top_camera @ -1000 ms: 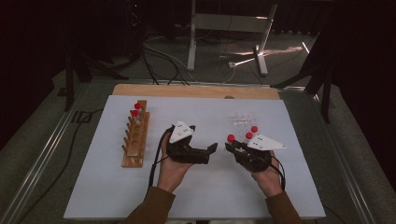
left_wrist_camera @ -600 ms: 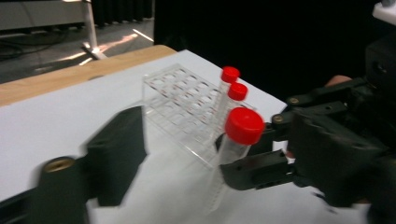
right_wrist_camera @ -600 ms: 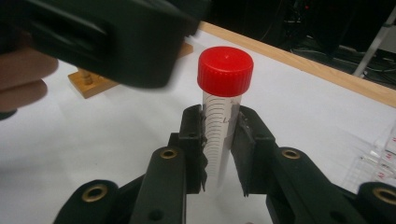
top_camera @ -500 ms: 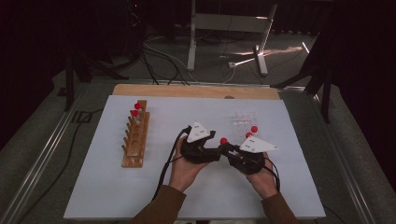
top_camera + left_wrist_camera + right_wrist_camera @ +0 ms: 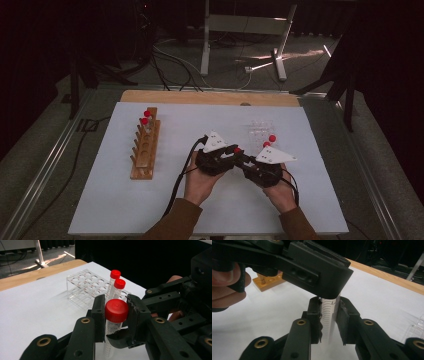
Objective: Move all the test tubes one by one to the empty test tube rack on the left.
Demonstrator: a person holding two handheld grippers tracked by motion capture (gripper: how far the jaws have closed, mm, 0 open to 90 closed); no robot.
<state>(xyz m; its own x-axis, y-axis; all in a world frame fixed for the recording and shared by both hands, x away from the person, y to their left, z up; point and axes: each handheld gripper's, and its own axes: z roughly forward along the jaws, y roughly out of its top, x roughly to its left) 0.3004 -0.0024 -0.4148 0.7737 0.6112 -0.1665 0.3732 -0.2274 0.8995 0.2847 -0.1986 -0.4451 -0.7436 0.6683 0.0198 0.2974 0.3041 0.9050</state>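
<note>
— Where is the tube (image 5: pixel 113 325)?

— Upright above the counter (image 5: pixel 125 200), between both hands. The right claw (image 5: pixel 329 315) clamps its body; the left claw (image 5: pixel 116 312) has just closed onto its red cap (image 5: pixel 116 310), probably to unscrew it.

— Changes?

— The left claw stood apart and wide a second ago; it has crossed over. The clear rack (image 5: pixel 85 287) and wooden rack (image 5: pixel 145 145) look unmoved.

clear graduated tube (image 5: pixel 111 336) with red screw cap (image 5: pixel 116 310), upright, cap pinched between the left gripper's jaws, body clamped lower down by the right gripper's jaws, above the white table
</note>
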